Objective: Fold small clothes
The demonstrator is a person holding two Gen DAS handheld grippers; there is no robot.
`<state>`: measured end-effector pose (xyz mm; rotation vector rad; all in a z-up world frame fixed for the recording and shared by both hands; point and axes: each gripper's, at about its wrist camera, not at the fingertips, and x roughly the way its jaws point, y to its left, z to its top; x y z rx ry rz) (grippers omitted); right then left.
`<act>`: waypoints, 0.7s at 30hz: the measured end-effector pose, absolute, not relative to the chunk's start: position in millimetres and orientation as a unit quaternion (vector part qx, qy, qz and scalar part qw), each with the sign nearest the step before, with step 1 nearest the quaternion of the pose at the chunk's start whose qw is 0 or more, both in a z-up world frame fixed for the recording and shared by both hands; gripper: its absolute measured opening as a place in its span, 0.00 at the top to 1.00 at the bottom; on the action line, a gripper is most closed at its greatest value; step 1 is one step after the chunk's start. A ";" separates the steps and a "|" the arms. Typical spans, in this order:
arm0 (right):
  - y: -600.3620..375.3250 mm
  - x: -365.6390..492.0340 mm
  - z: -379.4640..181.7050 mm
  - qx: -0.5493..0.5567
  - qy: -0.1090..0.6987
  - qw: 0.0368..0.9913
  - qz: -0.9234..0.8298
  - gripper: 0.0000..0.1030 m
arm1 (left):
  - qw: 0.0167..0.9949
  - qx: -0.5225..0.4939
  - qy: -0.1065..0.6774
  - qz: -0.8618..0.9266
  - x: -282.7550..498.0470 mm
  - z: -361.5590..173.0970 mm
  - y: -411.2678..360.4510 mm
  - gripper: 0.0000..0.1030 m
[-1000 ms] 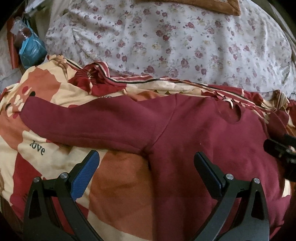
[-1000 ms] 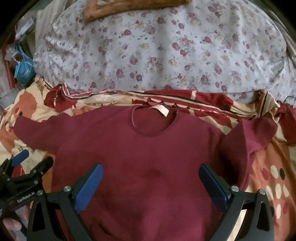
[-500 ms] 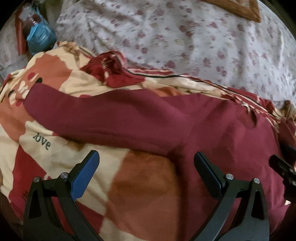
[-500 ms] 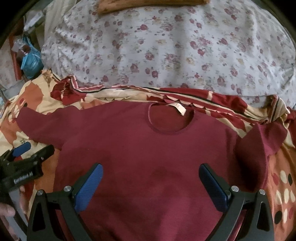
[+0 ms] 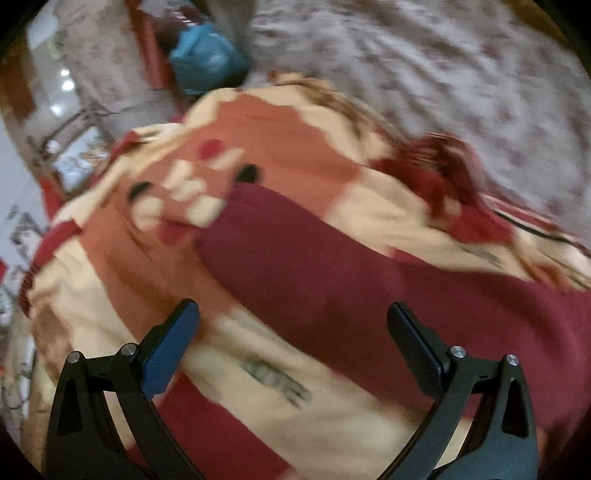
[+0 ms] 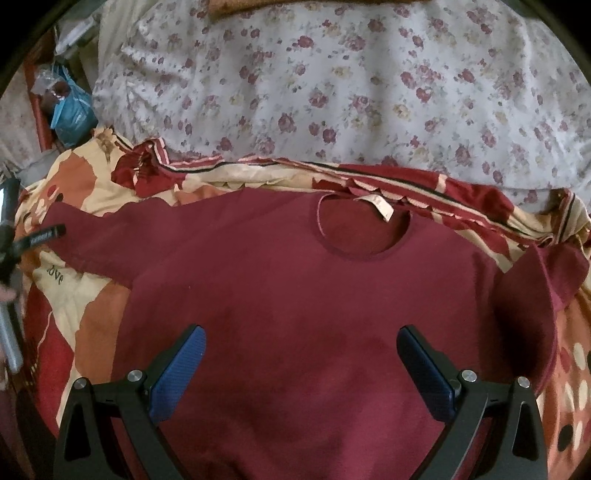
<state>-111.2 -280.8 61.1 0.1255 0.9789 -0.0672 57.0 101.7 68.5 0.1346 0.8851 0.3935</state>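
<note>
Item: maroon top (image 6: 295, 295), long-sleeved, spread face-up on patterned quilt (image 6: 85, 325) over bed; round neckline (image 6: 364, 230) with pale label (image 6: 382, 208) toward floral sheet (image 6: 332, 92)

Left sleeve (image 5: 295, 258): stretched flat outward across quilt, cuff near cartoon print; seen blurred in left view, sharp in right view (image 6: 110, 240)

Right sleeve (image 6: 546, 291): bunched and partly doubled over at quilt edge, not laid straight

Left tongs (image 5: 291, 325): spread wide, gripping nothing, poised just above left sleeve and printed word on quilt

Right tongs (image 6: 301, 350): spread wide, gripping nothing, hovering over lower chest of top

Surroundings: blue bag (image 6: 72, 114) beside bed at far left; brown cloth (image 6: 295, 5) at top edge of sheet

Progress: very early; garment laid out, body smooth, no deliberate fold yet visible. Remaining, as judged: both sleeves to bring in over body, right sleeve to straighten first, then body to fold down to compact size. Left sleeve appears the likely next grasp, given left tongs' aim
</note>
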 end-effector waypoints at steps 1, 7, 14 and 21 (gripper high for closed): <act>-280.5 -111.0 60.3 0.060 0.471 0.880 -0.031 0.00 | 0.880 0.064 0.427 0.197 63.9 67.7 110.5 0.04; -275.9 -108.5 56.6 0.052 0.478 0.876 -0.026 0.00 | 0.854 0.077 0.463 0.226 100.1 44.5 139.5 0.37; -275.7 -108.1 59.8 0.056 0.474 0.878 -0.027 0.00 | 0.871 0.078 0.439 0.209 87.4 59.5 129.6 0.88; -283.8 -114.9 69.0 0.069 0.462 0.884 -0.027 0.00 | 0.906 0.078 0.408 0.085 42.9 103.3 46.2 0.91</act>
